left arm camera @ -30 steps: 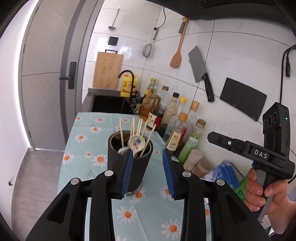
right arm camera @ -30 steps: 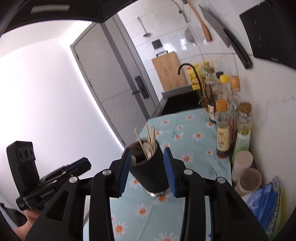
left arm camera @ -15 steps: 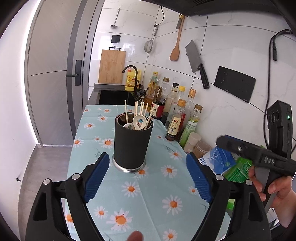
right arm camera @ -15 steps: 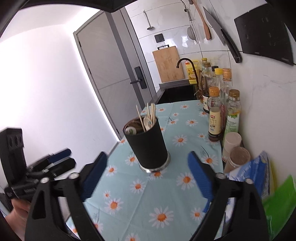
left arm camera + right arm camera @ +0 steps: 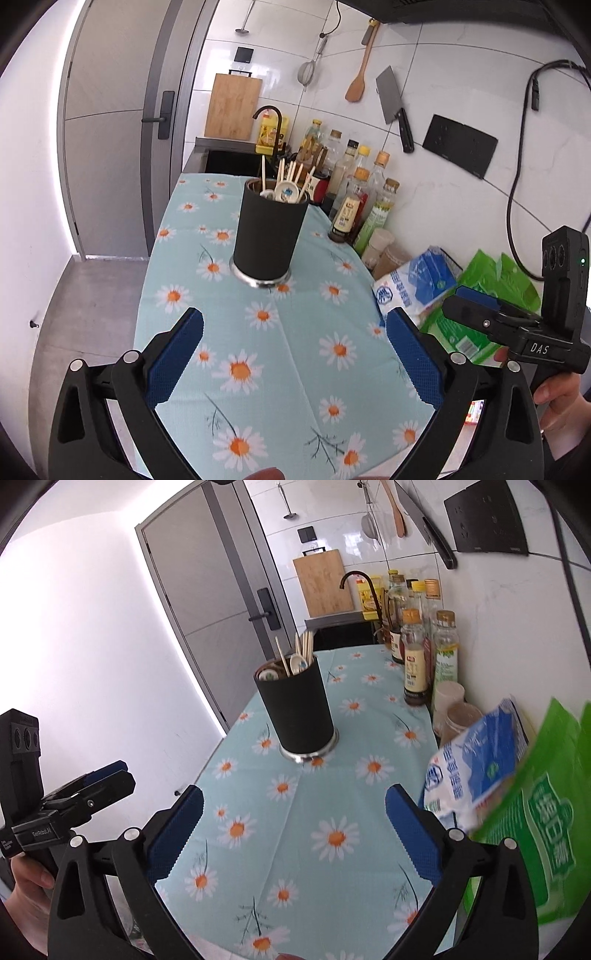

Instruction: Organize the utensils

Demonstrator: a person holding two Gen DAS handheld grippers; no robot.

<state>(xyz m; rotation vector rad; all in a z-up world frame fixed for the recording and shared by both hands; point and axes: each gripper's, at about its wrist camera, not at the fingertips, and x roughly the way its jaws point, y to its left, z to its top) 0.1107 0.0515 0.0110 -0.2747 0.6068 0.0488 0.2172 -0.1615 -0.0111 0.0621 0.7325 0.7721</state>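
Black holder (image 5: pixel 270 232) with chopsticks (image 5: pixel 281 172) and spoons (image 5: pixel 287 192) stood upright mid-table (image 5: pixel 258 369), both tools, left tool (image 5: pixel 294 358) and right tool (image 5: pixel 294 835), spread apart, empty, well back; likely finished, so retreat straight without bumping it.

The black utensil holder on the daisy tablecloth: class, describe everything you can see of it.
The black cylindrical utensil holder looks matte, with a shiny metal base ring. It stands upright on the pale blue daisy-print tablecloth, touching nothing else. Wooden chopsticks and white ceramic spoons stick out of its open top. Both grippers are open and apart from it.
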